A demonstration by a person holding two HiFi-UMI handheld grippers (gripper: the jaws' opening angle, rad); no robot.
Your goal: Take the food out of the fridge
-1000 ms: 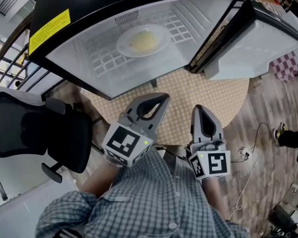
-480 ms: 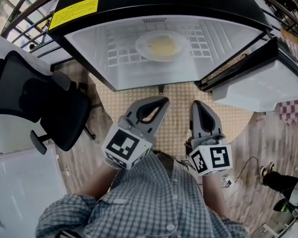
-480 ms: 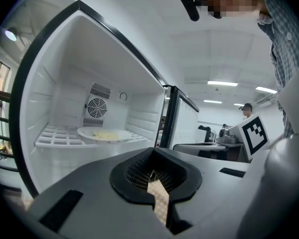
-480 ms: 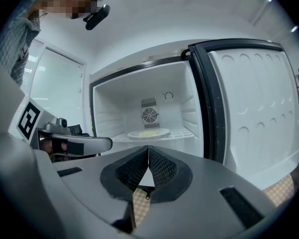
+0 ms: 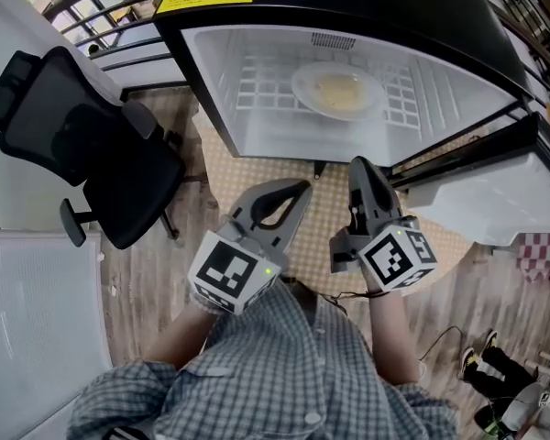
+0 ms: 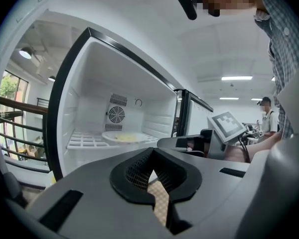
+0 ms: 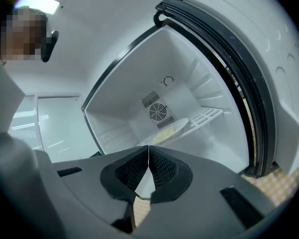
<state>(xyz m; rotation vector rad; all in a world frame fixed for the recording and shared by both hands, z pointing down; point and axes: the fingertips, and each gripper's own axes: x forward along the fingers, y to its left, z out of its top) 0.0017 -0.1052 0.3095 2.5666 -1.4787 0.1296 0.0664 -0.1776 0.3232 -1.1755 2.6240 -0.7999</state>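
Plate of food [image 5: 338, 91] seen on fridge shelf [image 5: 257, 85], straight ahead of right gripper [image 5: 364, 177]; left gripper [image 5: 284, 197] farther; both clenched, empty.

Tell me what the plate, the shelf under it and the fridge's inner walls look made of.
Plate: probably glazed ceramic or glass; pale, smooth, rounded rim.
Shelf: coated wire or moulded plastic, cannot tell which; white open grid.
Inner walls: probably moulded plastic; white, smooth, with formed ribs.
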